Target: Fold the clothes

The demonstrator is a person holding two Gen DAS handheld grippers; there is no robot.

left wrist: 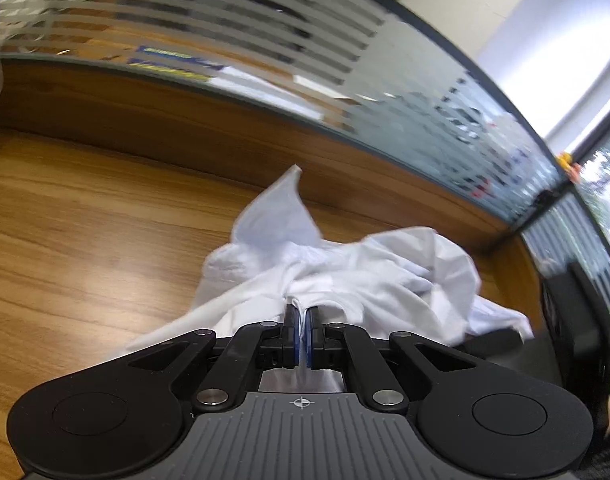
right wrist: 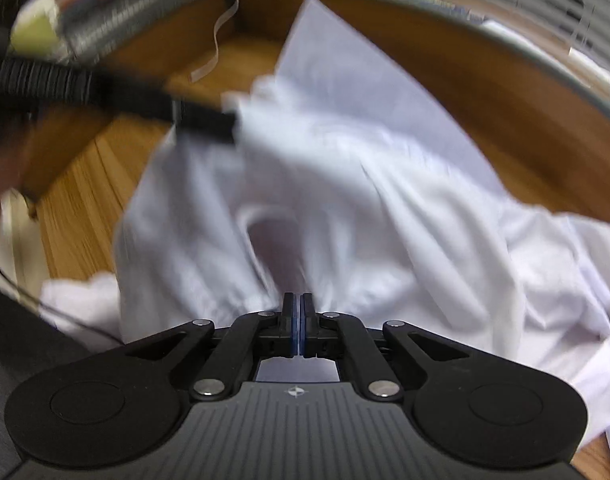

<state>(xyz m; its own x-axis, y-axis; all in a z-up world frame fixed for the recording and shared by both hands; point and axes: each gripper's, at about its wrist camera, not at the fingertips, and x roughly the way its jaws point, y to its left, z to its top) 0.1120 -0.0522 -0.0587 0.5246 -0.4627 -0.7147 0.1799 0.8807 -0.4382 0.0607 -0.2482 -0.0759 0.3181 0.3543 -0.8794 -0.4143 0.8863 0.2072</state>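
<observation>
A crumpled white garment (left wrist: 369, 272) lies on the wooden table (left wrist: 85, 220). One corner of it sticks up. My left gripper (left wrist: 302, 312) is shut on a bunch of the garment's fabric, and a thin white strip shows between its blue pads. In the right wrist view the garment (right wrist: 385, 184) spreads across most of the frame, blurred. My right gripper (right wrist: 298, 300) is shut, pads pressed together, with folds of the cloth gathered at its tips. The left gripper (right wrist: 225, 122) reaches in from the upper left there, pinching the cloth's far edge.
A frosted striped glass partition (left wrist: 265, 40) runs along the table's far edge above a wooden ledge. A curled strip of tape (right wrist: 221, 28) hangs in the far corner. A dark object (left wrist: 577, 320) stands at the right of the table.
</observation>
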